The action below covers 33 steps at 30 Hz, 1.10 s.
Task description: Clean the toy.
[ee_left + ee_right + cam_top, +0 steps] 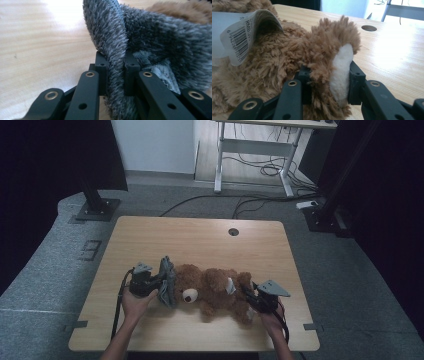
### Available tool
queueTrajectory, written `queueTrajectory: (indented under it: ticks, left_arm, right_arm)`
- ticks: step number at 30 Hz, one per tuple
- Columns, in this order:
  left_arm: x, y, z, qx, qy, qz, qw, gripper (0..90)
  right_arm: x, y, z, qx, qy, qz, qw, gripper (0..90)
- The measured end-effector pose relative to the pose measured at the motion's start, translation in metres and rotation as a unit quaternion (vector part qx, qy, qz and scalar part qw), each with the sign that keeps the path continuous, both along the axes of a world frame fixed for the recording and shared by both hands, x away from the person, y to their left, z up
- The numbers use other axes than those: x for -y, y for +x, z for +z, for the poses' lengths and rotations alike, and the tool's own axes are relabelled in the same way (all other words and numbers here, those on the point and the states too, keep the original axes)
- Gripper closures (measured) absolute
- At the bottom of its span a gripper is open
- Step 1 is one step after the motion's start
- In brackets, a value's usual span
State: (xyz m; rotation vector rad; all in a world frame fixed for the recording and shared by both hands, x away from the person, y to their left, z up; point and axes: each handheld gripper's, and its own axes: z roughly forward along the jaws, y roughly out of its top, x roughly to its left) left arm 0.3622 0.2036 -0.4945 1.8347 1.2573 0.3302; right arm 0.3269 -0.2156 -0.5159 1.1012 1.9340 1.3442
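Observation:
A brown teddy bear (pixel 212 290) lies on its back across the wooden table (pixel 200 240), head to the left. A grey fuzzy hat (pixel 167 281) sits against its head. My left gripper (pixel 159 284) is shut on the hat's rim; in the left gripper view the grey hat fabric (pixel 117 45) is pinched between the jaws. My right gripper (pixel 250 301) is shut on the bear's foot (pixel 337 65), brown with a cream sole, pressed between both jaws. A white barcode tag (pixel 242 32) hangs from the bear's body.
A round cable hole (pixel 233 231) is in the table's far edge. Dark stand bases (pixel 95 210) rest on the grey floor beyond the table, with cables and a desk frame (pixel 255 150) further back.

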Motion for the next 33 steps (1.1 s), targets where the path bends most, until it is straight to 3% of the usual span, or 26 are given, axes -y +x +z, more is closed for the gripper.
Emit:
queueTrajectory:
  ticks: [3, 7, 11, 16, 20, 22, 25, 30, 33]
  left_arm:
    - [-0.003, -0.002, 0.021, 0.024, -0.008, 0.002, 0.9997, 77.6]
    - [0.012, -0.010, 0.059, 0.068, -0.010, -0.020, 0.9974, 77.6]
    - [0.047, -0.010, 0.086, 0.091, -0.002, -0.059, 0.9941, 77.5]
    - [0.099, 0.008, 0.106, 0.091, 0.002, -0.107, 0.9901, 77.5]
    - [0.144, 0.017, 0.107, 0.083, 0.009, -0.142, 0.9863, 77.4]
    - [0.164, 0.020, 0.102, 0.080, 0.023, -0.155, 0.9844, 77.3]
    - [0.183, 0.026, 0.091, 0.060, 0.035, -0.181, 0.9811, 77.1]
    - [0.190, 0.028, 0.072, 0.014, 0.037, -0.204, 0.9782, 77.1]
    - [0.182, 0.024, 0.070, 0.002, 0.041, -0.200, 0.9790, 77.3]
  right_arm:
    - [0.000, 0.001, 0.000, 0.001, -0.001, -0.002, 1.0000, 64.7]
    - [0.000, 0.001, 0.000, 0.002, -0.004, -0.003, 1.0000, 64.7]
    - [0.000, 0.001, 0.000, 0.002, -0.004, -0.003, 1.0000, 64.7]
    - [0.000, 0.001, 0.000, 0.003, -0.003, -0.001, 1.0000, 64.7]
    - [0.001, 0.002, 0.000, 0.003, -0.001, -0.001, 1.0000, 64.7]
    - [0.001, 0.002, 0.000, 0.004, -0.002, 0.000, 1.0000, 64.7]
    - [0.001, 0.001, 0.000, 0.005, -0.003, 0.000, 1.0000, 64.7]
    - [0.000, 0.001, 0.000, 0.003, -0.003, 0.001, 1.0000, 64.6]
    - [0.000, 0.001, -0.001, 0.002, -0.001, 0.001, 1.0000, 64.7]
